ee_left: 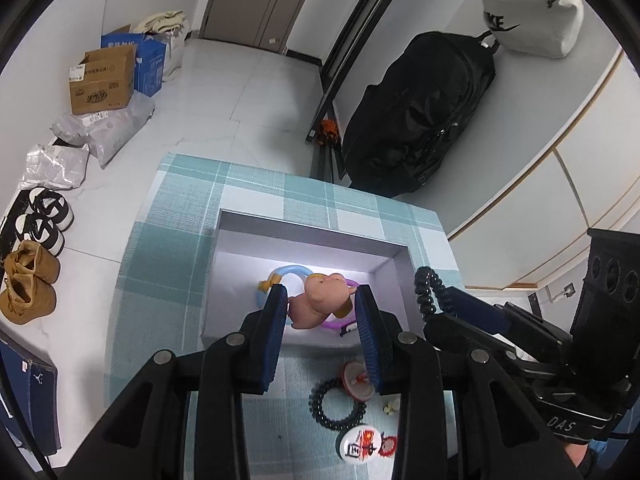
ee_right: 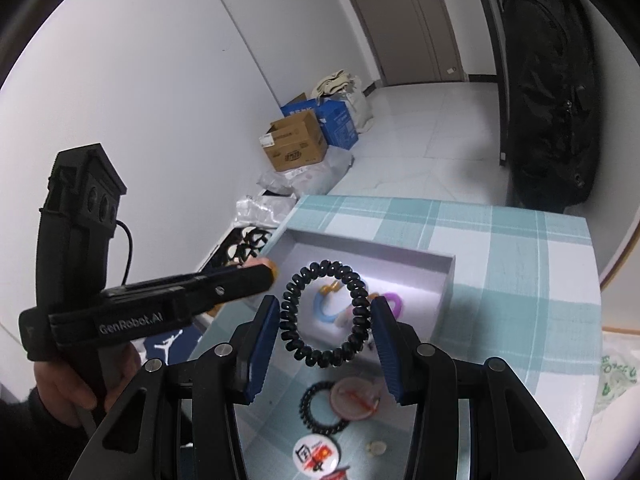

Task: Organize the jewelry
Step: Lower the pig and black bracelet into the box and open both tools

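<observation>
While the left hand-held gripper [ee_left: 322, 312] pinches a pink pig figure [ee_left: 320, 296] over the grey tray [ee_left: 304, 224], right hand-held gripper [ee_right: 326, 322] clamps a black coil hair tie [ee_right: 326, 312]. Tray holds blue ring [ee_right: 322, 308] and purple ring [ee_right: 394, 300]; badges [ee_left: 358, 444] sit near worktop [ee_left: 168, 248] front edge.

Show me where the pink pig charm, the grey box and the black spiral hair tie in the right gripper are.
pink pig charm [ee_left: 322, 294], left wrist view, on the pig's body between the fingers.
grey box [ee_right: 360, 250], right wrist view, on its far wall.
black spiral hair tie [ee_right: 290, 332], right wrist view, on the loop's left coils.
</observation>
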Demonstrator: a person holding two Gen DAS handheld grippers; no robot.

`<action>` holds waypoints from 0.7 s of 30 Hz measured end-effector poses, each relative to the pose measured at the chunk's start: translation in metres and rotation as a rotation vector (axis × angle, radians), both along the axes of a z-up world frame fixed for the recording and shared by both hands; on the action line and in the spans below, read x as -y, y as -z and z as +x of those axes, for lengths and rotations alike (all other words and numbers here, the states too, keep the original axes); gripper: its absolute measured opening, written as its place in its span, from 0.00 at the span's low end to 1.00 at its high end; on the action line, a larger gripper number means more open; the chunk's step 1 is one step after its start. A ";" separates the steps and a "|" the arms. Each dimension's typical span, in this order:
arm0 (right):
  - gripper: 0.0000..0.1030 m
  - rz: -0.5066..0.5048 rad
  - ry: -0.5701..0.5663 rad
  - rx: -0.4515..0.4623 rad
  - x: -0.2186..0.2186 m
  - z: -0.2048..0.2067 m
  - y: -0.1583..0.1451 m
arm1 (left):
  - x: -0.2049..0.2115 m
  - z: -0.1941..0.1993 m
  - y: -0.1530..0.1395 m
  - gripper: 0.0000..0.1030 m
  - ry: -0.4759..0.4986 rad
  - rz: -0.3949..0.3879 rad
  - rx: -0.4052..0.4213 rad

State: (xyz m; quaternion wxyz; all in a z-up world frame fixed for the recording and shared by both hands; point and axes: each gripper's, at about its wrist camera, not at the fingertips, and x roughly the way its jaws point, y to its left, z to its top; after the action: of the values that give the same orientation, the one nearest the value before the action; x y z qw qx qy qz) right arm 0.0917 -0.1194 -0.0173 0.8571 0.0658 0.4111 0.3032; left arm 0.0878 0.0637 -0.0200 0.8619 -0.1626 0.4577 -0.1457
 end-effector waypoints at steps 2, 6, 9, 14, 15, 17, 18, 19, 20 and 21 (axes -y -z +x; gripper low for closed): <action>0.44 0.002 0.005 -0.007 0.001 0.008 0.001 | 0.000 0.006 0.001 0.28 0.000 -0.011 -0.010; 0.44 -0.002 0.016 -0.026 0.002 0.021 0.005 | 0.000 0.017 0.009 0.28 -0.007 -0.014 -0.037; 0.44 -0.008 0.020 -0.038 0.002 0.031 0.009 | 0.002 0.024 0.015 0.28 -0.008 -0.023 -0.061; 0.44 -0.022 0.021 -0.050 0.001 0.039 0.015 | 0.007 0.031 0.017 0.28 0.009 -0.025 -0.076; 0.44 -0.023 0.019 -0.052 0.000 0.040 0.015 | 0.008 0.030 0.017 0.28 0.010 -0.026 -0.077; 0.44 -0.024 0.016 -0.054 0.000 0.041 0.017 | 0.009 0.032 0.017 0.28 0.015 -0.027 -0.080; 0.44 -0.023 0.014 -0.056 0.000 0.042 0.017 | 0.009 0.033 0.018 0.28 0.015 -0.028 -0.082; 0.44 -0.025 0.013 -0.057 0.000 0.042 0.017 | 0.009 0.034 0.019 0.28 0.014 -0.031 -0.084; 0.44 -0.026 0.013 -0.058 0.000 0.043 0.018 | 0.009 0.035 0.020 0.28 0.011 -0.037 -0.089; 0.44 -0.026 0.013 -0.062 0.001 0.043 0.019 | 0.009 0.036 0.020 0.28 0.010 -0.041 -0.093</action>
State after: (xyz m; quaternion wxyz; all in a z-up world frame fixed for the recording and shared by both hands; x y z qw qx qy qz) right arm 0.1342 -0.1201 -0.0362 0.8469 0.0666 0.4408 0.2899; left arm 0.1239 0.0551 -0.0404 0.8354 -0.1847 0.4950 -0.1516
